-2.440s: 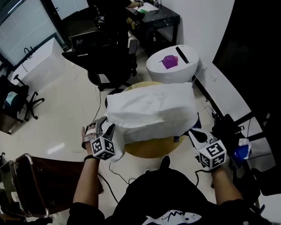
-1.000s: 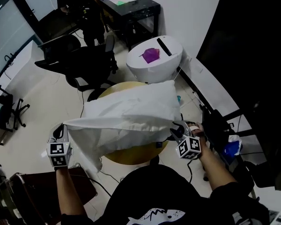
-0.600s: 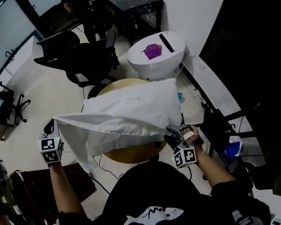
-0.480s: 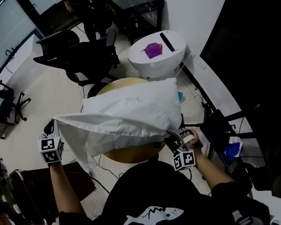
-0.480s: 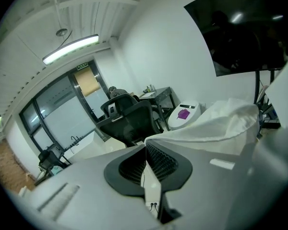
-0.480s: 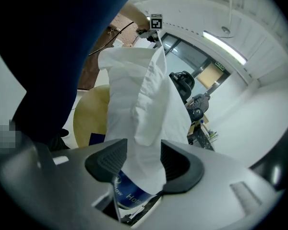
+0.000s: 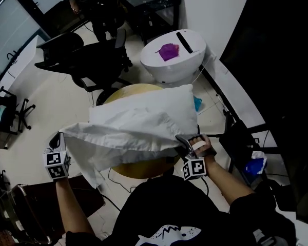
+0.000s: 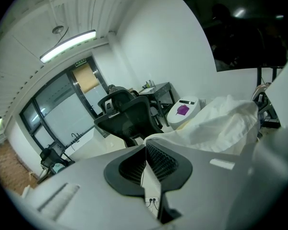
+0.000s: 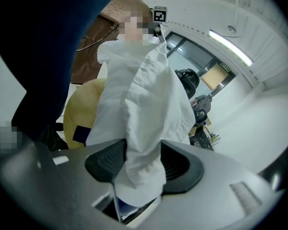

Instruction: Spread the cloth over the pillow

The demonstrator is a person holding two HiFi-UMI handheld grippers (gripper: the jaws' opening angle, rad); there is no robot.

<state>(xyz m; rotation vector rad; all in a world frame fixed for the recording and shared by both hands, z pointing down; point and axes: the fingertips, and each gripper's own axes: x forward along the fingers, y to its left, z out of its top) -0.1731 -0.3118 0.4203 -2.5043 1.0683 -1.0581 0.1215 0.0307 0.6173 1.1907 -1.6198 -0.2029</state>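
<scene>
Left gripper (image 8: 145,146) pinching white cloth (image 7: 128,132), square-marker cube (image 7: 57,164)

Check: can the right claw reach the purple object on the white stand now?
Probably not: the pillow and yellow table lie between the right claw and the purple object; its jaws, just opened, have the cloth between them.

Office premises: black swivel chairs (image 8: 129,116) and a glazed partition (image 8: 62,123) ahead of the left gripper (image 8: 145,151), a black desk (image 8: 159,88) beyond, strip lighting (image 8: 67,46) overhead.

Head view steeply down, gripper views along jaws, sharing cloth (image 7: 133,132)
</scene>
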